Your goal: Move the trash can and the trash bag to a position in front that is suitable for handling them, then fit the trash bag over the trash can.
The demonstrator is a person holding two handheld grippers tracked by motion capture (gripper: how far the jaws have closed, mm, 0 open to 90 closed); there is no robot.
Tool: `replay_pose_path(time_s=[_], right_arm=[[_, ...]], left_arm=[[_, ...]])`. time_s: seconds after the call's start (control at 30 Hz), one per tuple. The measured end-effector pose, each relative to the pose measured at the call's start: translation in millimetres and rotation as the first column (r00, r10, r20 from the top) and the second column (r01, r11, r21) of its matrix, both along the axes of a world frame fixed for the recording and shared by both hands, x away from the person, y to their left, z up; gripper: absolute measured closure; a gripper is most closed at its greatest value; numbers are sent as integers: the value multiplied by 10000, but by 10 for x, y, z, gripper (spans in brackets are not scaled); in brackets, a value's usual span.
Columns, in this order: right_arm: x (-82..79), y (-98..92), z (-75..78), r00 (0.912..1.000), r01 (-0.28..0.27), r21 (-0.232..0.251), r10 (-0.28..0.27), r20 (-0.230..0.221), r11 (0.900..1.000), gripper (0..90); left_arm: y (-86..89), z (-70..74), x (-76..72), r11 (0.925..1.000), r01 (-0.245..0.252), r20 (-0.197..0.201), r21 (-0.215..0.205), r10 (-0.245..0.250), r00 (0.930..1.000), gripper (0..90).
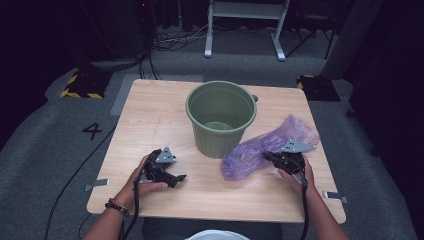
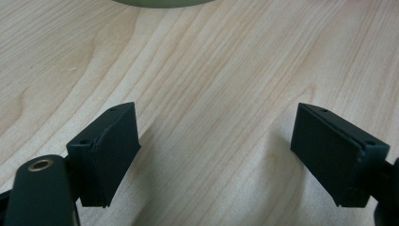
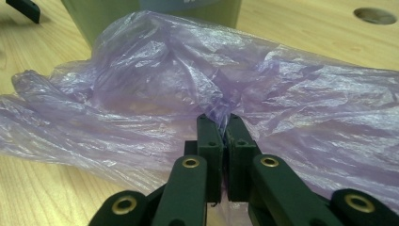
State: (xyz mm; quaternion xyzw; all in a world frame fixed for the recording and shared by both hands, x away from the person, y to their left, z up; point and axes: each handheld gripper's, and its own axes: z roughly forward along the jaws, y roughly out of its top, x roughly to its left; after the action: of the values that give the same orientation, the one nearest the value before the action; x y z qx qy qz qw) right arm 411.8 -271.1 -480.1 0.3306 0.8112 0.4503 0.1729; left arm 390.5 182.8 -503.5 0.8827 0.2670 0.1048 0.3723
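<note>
A green plastic bin (image 1: 221,117) stands upright in the middle of the wooden table (image 1: 150,110). To its right lies a crumpled purple plastic bag (image 1: 260,147), stretching from the bin's base toward the table's right edge. My right gripper (image 1: 268,156) is shut on a fold of the purple bag (image 3: 188,89); the two pads pinch the film between them. My left gripper (image 1: 180,178) rests low over bare wood left of the bin, its fingers (image 2: 106,150) wide apart with nothing between them. The bin's base (image 2: 160,3) shows at the top of the left gripper view.
A round hole (image 3: 375,15) is cut in the tabletop beyond the bag. Metal brackets (image 1: 96,184) stick out at the table's near corners. A white frame (image 1: 245,22) and cables lie on the grey floor behind the table.
</note>
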Motion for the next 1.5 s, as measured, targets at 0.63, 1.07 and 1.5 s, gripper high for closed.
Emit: replay_pose_path(time_s=[0.63, 1.07, 1.5], right_arm=[[-71, -92, 248, 9937, 436, 539, -488, 1007, 9976, 874], [-130, -133, 499, 9812, 539, 1181, -745, 1780, 9915, 875], [-264, -207, 844, 9563, 362, 1804, -864, 2793, 9829, 877]], left_arm=[[-4, -1, 27, 10000, 45, 33, 22, -45, 10000, 153], [-5, 1, 36, 9999, 102, 9, 37, -102, 9999, 145], [-16, 0, 38, 10000, 40, 20, 69, -40, 10000, 139]])
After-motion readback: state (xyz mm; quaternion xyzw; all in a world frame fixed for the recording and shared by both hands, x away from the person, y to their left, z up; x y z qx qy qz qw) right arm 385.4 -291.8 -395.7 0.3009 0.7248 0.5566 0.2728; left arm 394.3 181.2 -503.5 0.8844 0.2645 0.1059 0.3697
